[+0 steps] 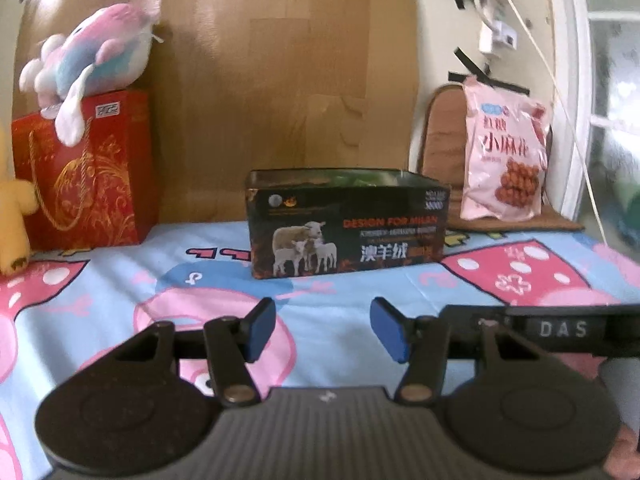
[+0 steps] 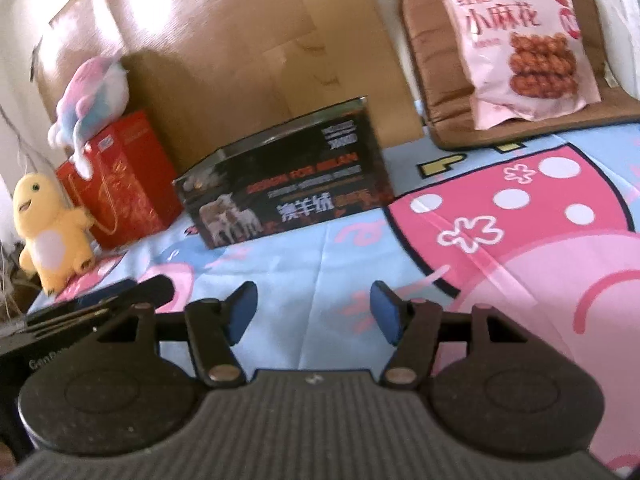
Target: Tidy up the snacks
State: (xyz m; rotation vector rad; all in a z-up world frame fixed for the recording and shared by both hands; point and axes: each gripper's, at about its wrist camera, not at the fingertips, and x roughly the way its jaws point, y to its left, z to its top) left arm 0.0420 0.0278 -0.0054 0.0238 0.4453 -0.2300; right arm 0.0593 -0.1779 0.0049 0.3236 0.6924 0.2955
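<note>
Both of your grippers hang low over the bed sheet (image 1: 360,288) with nothing between the pads. The left gripper (image 1: 322,330) is spread and empty; the right gripper (image 2: 312,312) is spread a little wider and just as empty. They sit side by side — the right one's body shows at the edge of the left view, so watch that they don't knock together when you reach.

Ahead, in the middle of the sheet, stands the open black box (image 1: 348,226), which looks like the place for snacks; something green shows inside, though I can't tell what. Behind and to its right, well apart from the box, the pink snack bag (image 1: 504,152) leans upright on a brown cushion (image 1: 440,140).

The risk is the bag itself — soft, glossy and propped, it may slide or flop if you pinch only a corner. The box wall is also in the way on any low path back.

To the left, clear of the route, stand a red gift bag (image 1: 88,176), a pastel plush (image 1: 92,52) on top and a yellow plush (image 2: 52,224).
</note>
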